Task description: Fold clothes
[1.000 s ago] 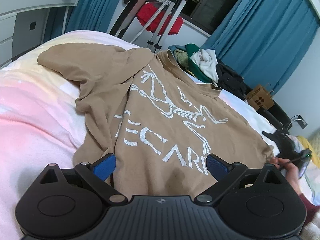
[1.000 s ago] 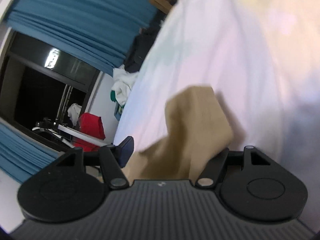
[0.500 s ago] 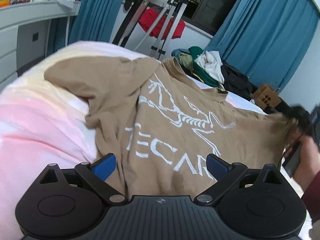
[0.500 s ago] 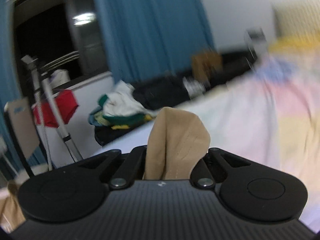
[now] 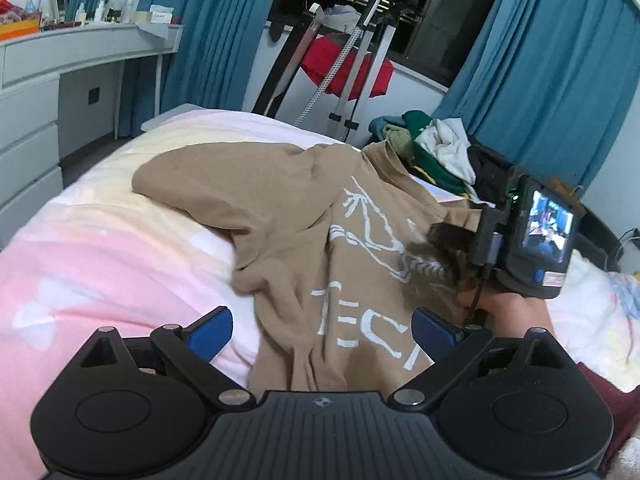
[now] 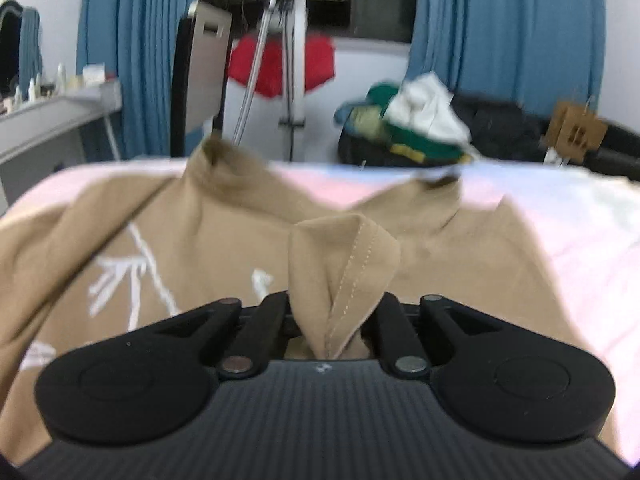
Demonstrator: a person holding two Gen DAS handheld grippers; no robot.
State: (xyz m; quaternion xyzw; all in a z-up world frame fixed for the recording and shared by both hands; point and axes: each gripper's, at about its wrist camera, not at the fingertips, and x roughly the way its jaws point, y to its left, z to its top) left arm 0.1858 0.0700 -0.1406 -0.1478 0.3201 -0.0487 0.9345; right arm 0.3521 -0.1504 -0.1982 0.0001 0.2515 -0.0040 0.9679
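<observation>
A tan T-shirt (image 5: 288,220) with white print lies spread on the bed, its right side lifted and folded inward. My left gripper (image 5: 322,326) hovers open over the shirt's near hem, blue pads wide apart, nothing between them. The right gripper (image 5: 452,236), seen in the left wrist view with a hand (image 5: 508,308) behind it, sits over the shirt's printed middle. In the right wrist view my right gripper (image 6: 334,320) is shut on a stitched hem corner of the tan T-shirt (image 6: 344,264), which stands up between the fingers.
The bed (image 5: 100,264) has a pink and yellow cover. A pile of clothes (image 5: 432,152) lies past the far edge. A metal rack with a red garment (image 5: 348,68) stands by blue curtains (image 5: 536,80). White drawers (image 5: 36,112) stand at the left.
The right gripper shut on the shirt's right hem corner, lifted it and carried it leftward over the shirt's middle, folding that side in. My left gripper stayed open near the hem.
</observation>
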